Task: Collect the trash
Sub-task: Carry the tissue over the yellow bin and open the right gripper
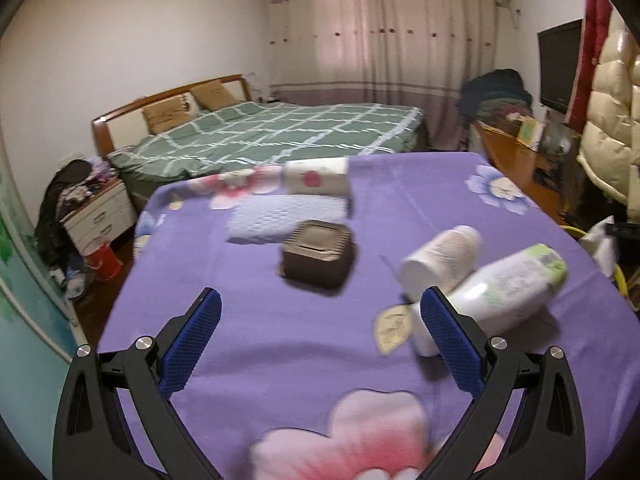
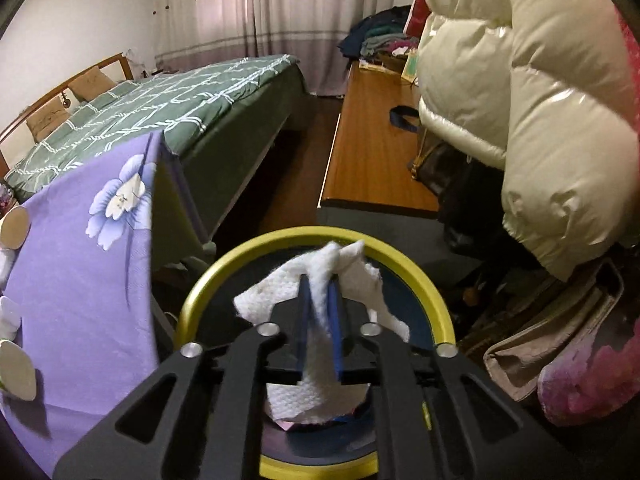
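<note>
My right gripper is shut on a crumpled white tissue, which bulges out on both sides of the fingers. It hangs over the mouth of a round bin with a yellow rim; more white paper lies inside below. My left gripper stands wide open above the purple flowered tablecloth, with nothing between its pads. Ahead of it sits a dark brown box. To its right lie a white jar and a white bottle with a green label, close to the right finger.
A flowered tissue pack and a white textured sheet lie farther back on the table. A cream puffy jacket hangs right of the bin, above a beige bag. A wooden bench and a green bed lie beyond.
</note>
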{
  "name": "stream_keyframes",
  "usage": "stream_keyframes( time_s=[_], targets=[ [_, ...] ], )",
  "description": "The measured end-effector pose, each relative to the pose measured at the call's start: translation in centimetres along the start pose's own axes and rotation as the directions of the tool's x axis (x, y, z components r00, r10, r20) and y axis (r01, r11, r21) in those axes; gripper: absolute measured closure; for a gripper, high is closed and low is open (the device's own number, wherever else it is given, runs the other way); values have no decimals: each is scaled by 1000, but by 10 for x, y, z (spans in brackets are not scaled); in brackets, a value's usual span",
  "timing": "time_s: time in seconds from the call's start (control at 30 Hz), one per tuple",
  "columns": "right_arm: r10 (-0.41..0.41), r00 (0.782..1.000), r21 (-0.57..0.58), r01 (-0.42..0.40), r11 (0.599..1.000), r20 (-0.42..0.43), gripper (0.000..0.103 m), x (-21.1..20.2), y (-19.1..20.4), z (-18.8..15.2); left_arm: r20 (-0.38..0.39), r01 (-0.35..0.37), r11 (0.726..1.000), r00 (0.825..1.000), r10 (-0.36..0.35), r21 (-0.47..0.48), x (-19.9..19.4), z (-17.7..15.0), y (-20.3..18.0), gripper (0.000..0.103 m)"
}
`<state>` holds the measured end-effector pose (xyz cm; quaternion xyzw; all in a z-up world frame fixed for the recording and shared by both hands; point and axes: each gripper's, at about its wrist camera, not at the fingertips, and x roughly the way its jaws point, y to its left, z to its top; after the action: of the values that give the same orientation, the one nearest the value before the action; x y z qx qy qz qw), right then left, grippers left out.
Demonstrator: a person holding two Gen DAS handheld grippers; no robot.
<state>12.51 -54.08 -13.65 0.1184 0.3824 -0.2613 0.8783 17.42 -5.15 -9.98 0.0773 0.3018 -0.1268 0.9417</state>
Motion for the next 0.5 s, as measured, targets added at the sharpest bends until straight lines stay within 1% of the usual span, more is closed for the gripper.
stream_keyframes(
  time_s=[0.03,0.1,0.23,0.33,0.5],
  targets=[
    [-5,1000,2,5,1000,5,73,0,0,0,-3,16,1000,1000,-16,1,-1,0,-4,5],
    [-7,1000,10,7,1000,15,67,-1,-4,-2,-12,58,998,998,-58,4,-3,0,-11,5],
    [-2,1000,25,2,1000,17,64,-2,-9,-1,-32,119,993,992,-118,25,-3,-1,-25,5],
    [7,1000,26,-8,1000,19,63,-4,-11,-3,-66,168,985,984,-165,29,4,-4,-36,5],
    [19,1000,33,-19,999,17,62,-4,-13,-5,-114,264,964,959,-259,39,15,-8,-55,5]
  ],
)
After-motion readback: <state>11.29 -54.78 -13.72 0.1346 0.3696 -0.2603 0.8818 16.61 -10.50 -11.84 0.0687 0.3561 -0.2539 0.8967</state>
